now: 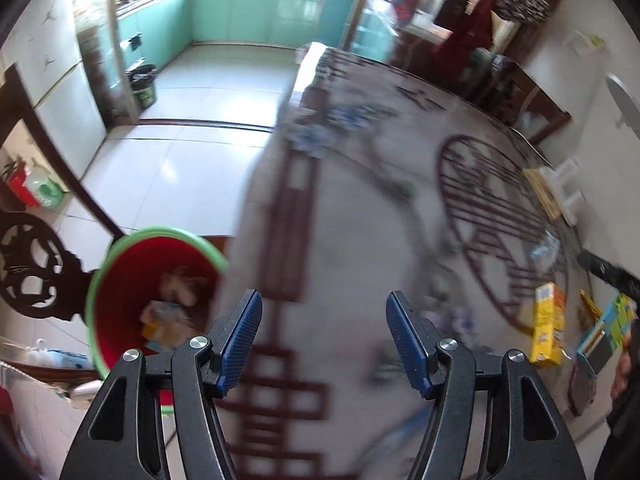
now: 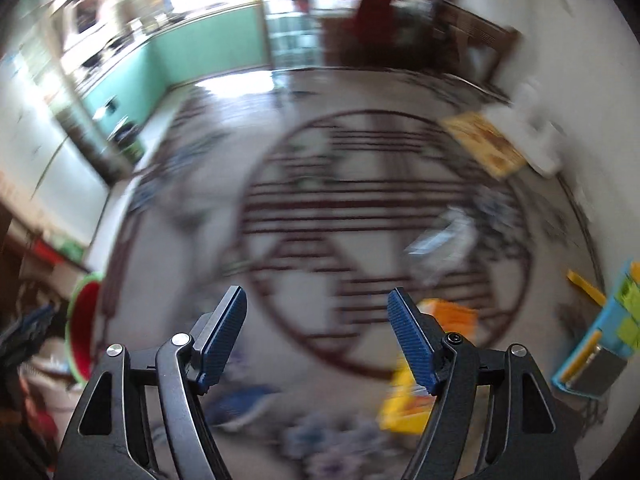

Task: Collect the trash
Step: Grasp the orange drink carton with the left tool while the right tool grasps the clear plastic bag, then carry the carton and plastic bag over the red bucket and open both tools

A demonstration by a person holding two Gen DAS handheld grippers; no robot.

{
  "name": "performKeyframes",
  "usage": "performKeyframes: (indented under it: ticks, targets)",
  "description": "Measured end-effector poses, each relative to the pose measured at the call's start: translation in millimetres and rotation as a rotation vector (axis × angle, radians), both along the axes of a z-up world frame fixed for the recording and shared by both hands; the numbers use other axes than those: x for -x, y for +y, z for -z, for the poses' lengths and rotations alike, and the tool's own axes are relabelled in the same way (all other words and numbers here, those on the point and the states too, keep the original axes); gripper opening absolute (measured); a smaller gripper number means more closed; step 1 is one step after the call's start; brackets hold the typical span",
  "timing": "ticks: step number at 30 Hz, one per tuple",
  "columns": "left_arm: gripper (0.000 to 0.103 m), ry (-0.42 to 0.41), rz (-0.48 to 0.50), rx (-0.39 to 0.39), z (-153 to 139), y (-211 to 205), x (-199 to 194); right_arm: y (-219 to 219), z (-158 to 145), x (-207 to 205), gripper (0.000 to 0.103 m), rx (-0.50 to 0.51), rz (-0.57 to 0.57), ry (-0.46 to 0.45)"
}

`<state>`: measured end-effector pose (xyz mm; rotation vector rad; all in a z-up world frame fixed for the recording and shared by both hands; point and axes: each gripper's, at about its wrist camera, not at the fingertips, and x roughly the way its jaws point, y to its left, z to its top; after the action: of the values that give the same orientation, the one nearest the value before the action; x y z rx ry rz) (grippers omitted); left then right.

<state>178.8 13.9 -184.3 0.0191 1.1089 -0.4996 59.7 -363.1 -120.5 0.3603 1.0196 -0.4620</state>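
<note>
My left fingers (image 1: pixel 324 340) stand well apart with nothing between the blue pads, hanging over the near edge of the surface (image 1: pixel 360 208). My right fingers (image 2: pixel 316 336) are spread just as wide and also hold nothing.

The surface is a pale tabletop covered with a printed cloth: a dark red round lattice (image 2: pixel 384 240) and blue flowers (image 1: pixel 336 128). Much of it is smeared by blur, most of all in the right wrist view.

Trash lies on it. A yellow carton (image 1: pixel 547 330) stands upright near the right side, just inside the lattice ring; in the right wrist view it shows as a yellow and orange smear behind my right finger. A whitish wrapper (image 2: pixel 444 240) lies further in, on the lattice. A flat yellow-brown pack (image 2: pixel 482 142) rests at the far right edge, and a blue box (image 2: pixel 600 340) with green and yellow print sits at the near right.

Beside the surface on the left, on the floor, stands a red bin (image 1: pixel 152 300) with a green rim, some wrappers already inside. A dark carved chair (image 1: pixel 36 272) is next to it. Beyond lies a white tiled floor (image 1: pixel 180 152) leading to a kitchen with teal cabinets (image 1: pixel 256 12), with a dark bucket (image 1: pixel 144 84) against them.
</note>
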Motion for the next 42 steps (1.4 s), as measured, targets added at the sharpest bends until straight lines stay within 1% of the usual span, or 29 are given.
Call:
performKeyframes:
  ticks: [2, 4, 5, 7, 10, 12, 15, 17, 18, 19, 20, 21, 22, 23, 25, 26, 28, 31, 32, 35, 37, 40, 42]
  targets:
    - [0.064, -0.010, 0.023, -0.003, -4, -24, 14, -32, 7, 6, 0.073, -0.011, 0.048, 0.009]
    - [0.064, -0.014, 0.037, -0.007, -6, -49, 29, -66, 22, 5, 0.073, -0.025, 0.095, 0.025]
    - [0.064, -0.012, 0.041, -0.007, -7, -59, 35, -74, 28, 3, 0.073, -0.033, 0.105, 0.032]
    - [0.064, -0.006, 0.052, -0.014, -6, -82, 47, -99, 49, -4, 0.073, -0.065, 0.125, 0.053]
    - [0.064, -0.002, 0.062, -0.038, -3, -111, 63, -117, 74, -10, 0.073, -0.099, 0.132, 0.081]
    - [0.064, 0.001, 0.071, -0.046, -1, -123, 71, -125, 88, -16, 0.073, -0.104, 0.138, 0.103]
    - [0.064, 0.003, 0.086, -0.065, 1, -144, 83, -134, 101, -17, 0.071, -0.130, 0.134, 0.094]
    - [0.064, 0.002, 0.098, -0.079, 2, -156, 88, -135, 107, -18, 0.054, -0.165, 0.106, 0.074]
    - [0.064, 0.001, 0.104, -0.084, 2, -161, 90, -135, 109, -19, 0.034, -0.181, 0.091, 0.073]
    - [0.064, 0.000, 0.112, -0.088, 1, -168, 91, -135, 108, -17, 0.023, -0.187, 0.079, 0.063]
    - [0.064, -0.002, 0.121, -0.089, 1, -173, 92, -135, 108, -16, 0.021, -0.195, 0.070, 0.055]
    - [0.064, -0.004, 0.129, -0.088, 0, -178, 93, -136, 104, -11, 0.015, -0.223, 0.059, 0.040]
    - [0.064, -0.005, 0.142, -0.083, -1, -187, 94, -137, 97, -2, 0.013, -0.252, 0.055, 0.010]
    - [0.064, -0.005, 0.154, -0.077, -2, -193, 95, -139, 91, 5, 0.013, -0.266, 0.053, -0.015]
    - [0.064, 0.005, 0.185, -0.058, -1, -212, 97, -136, 63, 31, 0.013, -0.275, 0.029, -0.081]
    - [0.064, 0.012, 0.197, -0.053, -1, -219, 98, -135, 53, 39, 0.013, -0.270, 0.020, -0.095]
    - [0.064, 0.042, 0.233, -0.034, 2, -241, 102, -128, 28, 67, 0.013, -0.217, -0.004, -0.116]
    - [0.064, 0.090, 0.316, 0.003, 12, -281, 118, -126, 8, 96, 0.013, -0.147, 0.014, -0.127]
    - [0.064, 0.101, 0.346, 0.002, 15, -293, 125, -129, 5, 100, 0.013, -0.132, 0.025, -0.128]
    - [0.064, 0.112, 0.452, -0.040, 28, -330, 151, -134, -1, 116, 0.013, -0.080, 0.066, -0.125]
    - [0.064, 0.090, 0.502, -0.081, 37, -349, 166, -142, -4, 127, 0.013, -0.072, 0.095, -0.129]
    - [0.064, 0.054, 0.531, -0.151, 49, -367, 179, -149, -4, 137, 0.013, -0.066, 0.121, -0.126]
    - [0.064, 0.026, 0.528, -0.192, 56, -374, 183, -152, -1, 143, 0.013, -0.068, 0.136, -0.118]
